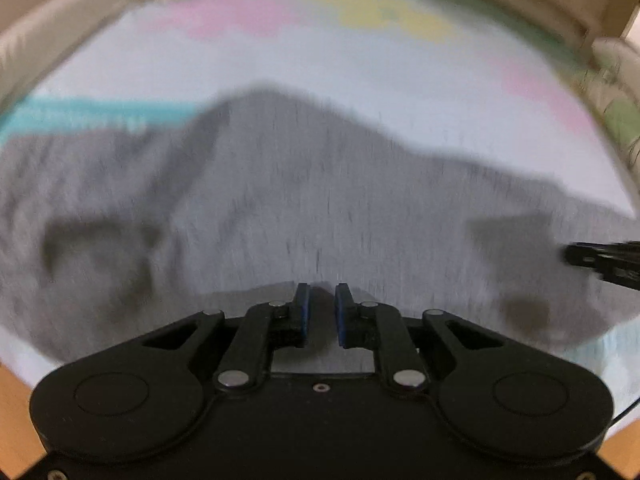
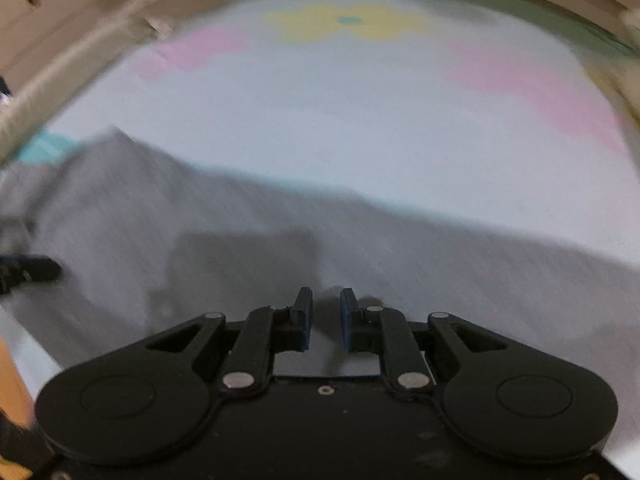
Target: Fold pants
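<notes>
Grey pants (image 1: pixel 280 184) lie spread over a pale mat, blurred in both views. In the left wrist view my left gripper (image 1: pixel 322 300) points down at the near part of the cloth. Its blue pads (image 1: pixel 304 312) stand a narrow gap apart, and only the fabric below shows through the gap. The right wrist view shows the pants (image 2: pixel 200 220) running across the frame. My right gripper (image 2: pixel 326 304) hangs over them, pads slightly apart with nothing pinched. The tip of each gripper shows at the edge of the other's view, the right gripper (image 1: pixel 600 260) and the left gripper (image 2: pixel 28 270).
The pale blue mat (image 1: pixel 360 72) carries pink, yellow and teal shapes and stretches beyond the pants (image 2: pixel 320 120). A beige padded border (image 1: pixel 60 20) curves around its far side. Orange-brown floor (image 1: pixel 16 420) shows at the near corners.
</notes>
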A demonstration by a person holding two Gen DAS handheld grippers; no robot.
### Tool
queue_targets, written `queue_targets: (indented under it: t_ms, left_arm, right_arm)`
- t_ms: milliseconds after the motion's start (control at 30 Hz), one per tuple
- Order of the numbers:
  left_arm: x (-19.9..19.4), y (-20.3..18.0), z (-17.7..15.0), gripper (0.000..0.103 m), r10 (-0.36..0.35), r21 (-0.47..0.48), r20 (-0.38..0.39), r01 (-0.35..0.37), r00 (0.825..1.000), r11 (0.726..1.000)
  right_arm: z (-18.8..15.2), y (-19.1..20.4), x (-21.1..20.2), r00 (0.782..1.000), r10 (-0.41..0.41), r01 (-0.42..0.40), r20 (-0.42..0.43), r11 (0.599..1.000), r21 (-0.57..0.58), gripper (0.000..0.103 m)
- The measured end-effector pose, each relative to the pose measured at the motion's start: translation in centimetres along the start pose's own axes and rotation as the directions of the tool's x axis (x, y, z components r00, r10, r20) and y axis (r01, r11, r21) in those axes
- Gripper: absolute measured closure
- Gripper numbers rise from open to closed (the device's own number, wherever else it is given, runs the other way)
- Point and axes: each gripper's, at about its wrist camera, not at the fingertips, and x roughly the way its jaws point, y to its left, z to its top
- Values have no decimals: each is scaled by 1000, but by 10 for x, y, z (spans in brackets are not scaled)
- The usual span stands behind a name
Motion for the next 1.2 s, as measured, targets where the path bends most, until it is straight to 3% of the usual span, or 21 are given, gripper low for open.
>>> queue_targets:
  t_ms: [167, 300, 433, 633, 800, 867, 1000, 1133, 1200]
  left_arm:
    - [-3, -9, -17, 80, 42, 58, 54, -45, 998, 997]
    - [-6, -15, -16, 81, 60, 25, 42, -61, 997, 998]
    - [-13, -18, 0, 82, -5, -44, 48, 7, 999, 999]
    - [-5, -55, 11, 82, -50, 66, 114, 43, 992, 997]
    - [15, -63, 18, 82, -83, 45, 57, 81, 995, 996]
    - [22, -67, 17, 82, -84, 60, 42, 81, 996, 995]
    - [19, -71, 17, 82, -106, 60, 28, 104, 994, 993]
    - [21, -85, 26, 82, -138, 91, 44, 134, 989, 987]
    - [22, -97, 30, 82, -158, 117, 55, 150, 986, 982]
  right_arm:
    - [-45, -37, -22, 982, -188, 188, 10, 982, -21, 87]
    - [-55, -67, -34, 974, -227, 228, -18, 969, 96, 86]
    - [-51, -79, -61, 982, -166, 152, 92, 978, 142, 84]
    - [-23, -68, -35, 985, -29, 18, 167, 998, 67, 80]
    - [16, -52, 24, 990, -71, 71, 125, 997, 1, 82]
    - [28, -60, 40, 985, -60, 59, 164, 998, 11, 82]
    - [32, -82, 20, 972, -12, -17, 236, 993, 118, 81]
    - [4, -113, 5, 982, -37, 13, 184, 992, 129, 82]
    - [-9, -132, 9, 980, -156, 144, 126, 985, 97, 87]
